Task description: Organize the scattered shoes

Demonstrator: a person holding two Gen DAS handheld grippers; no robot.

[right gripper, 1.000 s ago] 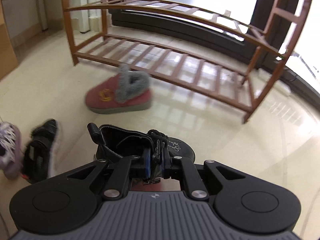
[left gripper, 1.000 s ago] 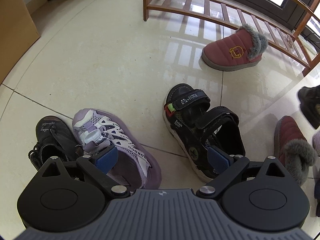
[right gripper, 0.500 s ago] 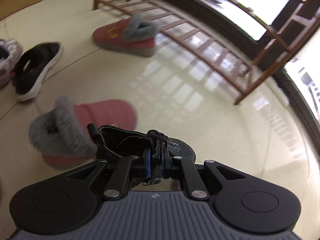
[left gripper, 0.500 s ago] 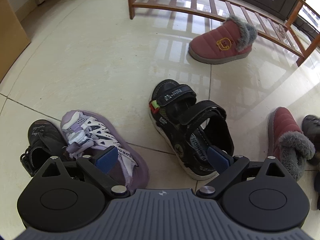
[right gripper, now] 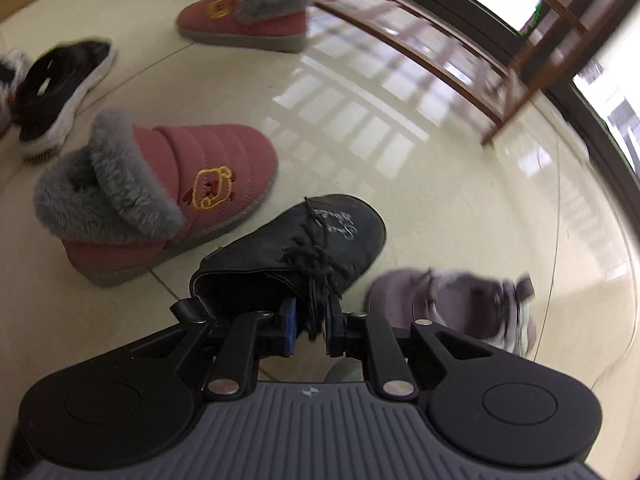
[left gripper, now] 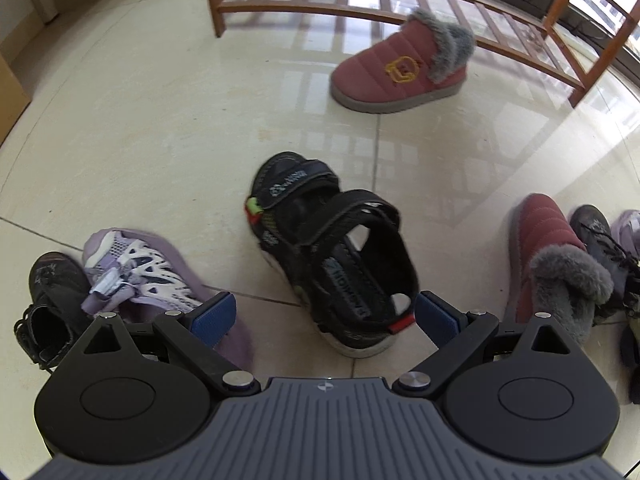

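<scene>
right claw gripping black shoe, left claw spread

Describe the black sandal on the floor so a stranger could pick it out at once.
Start at the wooden shoe rack by the window and come back across the tiled floor, past the pink fur-cuffed slipper in front of it. The black sandal lies just ahead of the open left gripper. Unlike its neighbours, it is open-strapped, with a white sole edge and a green-and-red tab.

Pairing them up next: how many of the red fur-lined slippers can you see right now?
2. One red slipper lies on the floor just in front of the wooden shoe rack. The other red slipper lies beside the black lace-up shoe held by the right gripper. None appears hidden.
</scene>
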